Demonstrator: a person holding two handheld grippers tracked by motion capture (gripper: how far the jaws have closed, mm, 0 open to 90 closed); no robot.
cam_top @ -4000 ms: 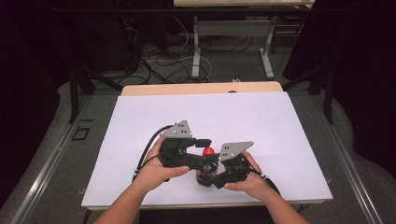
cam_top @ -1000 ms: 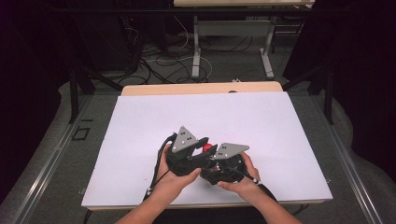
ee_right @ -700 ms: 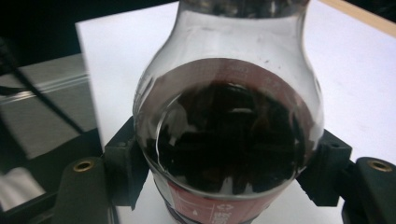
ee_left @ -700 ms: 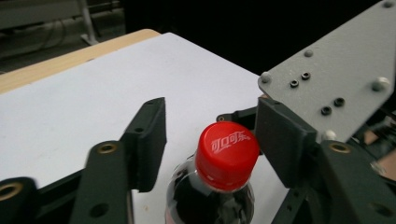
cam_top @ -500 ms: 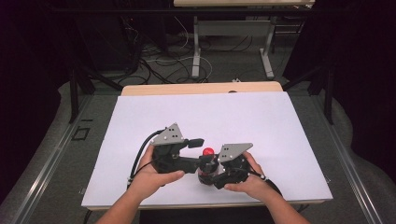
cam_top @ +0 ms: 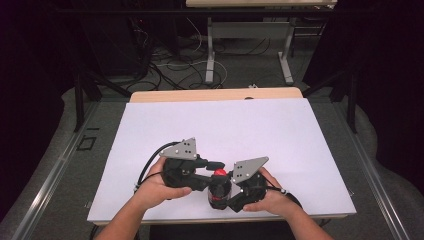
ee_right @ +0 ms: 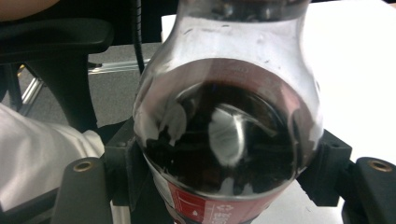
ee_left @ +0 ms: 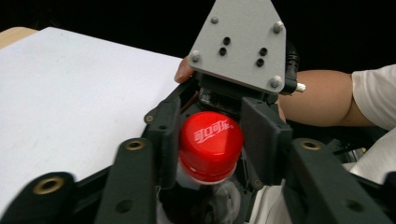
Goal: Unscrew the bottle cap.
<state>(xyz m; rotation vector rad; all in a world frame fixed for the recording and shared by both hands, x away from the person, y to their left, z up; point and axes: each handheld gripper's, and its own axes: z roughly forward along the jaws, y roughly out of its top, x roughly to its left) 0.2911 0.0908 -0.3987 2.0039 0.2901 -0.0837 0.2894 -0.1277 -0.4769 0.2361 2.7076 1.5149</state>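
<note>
Item under inspection: a clear plastic cola bottle (ee_right: 227,116), held between the two grippers near the front edge of the white table (cam_top: 225,120). It contains dark liquid, with the upper shoulder empty and droplets clinging inside. The red cap (ee_left: 211,142) is on the neck and bears white Chinese-character Coca-Cola script. A red label band (ee_right: 210,207) at the bottom of the right gripper view carries small white print and a recycling-type mark, too small to read.

The right gripper (cam_top: 239,192) is clamped on the bottle's body, with one black jaw on each side of it.

The left gripper (ee_left: 210,163) has its jaws pressed against either side of the cap, having just opened and closed again on it. The cap sits directly between its pads, with the right gripper's grey plate (ee_left: 240,44) just beyond.
</note>
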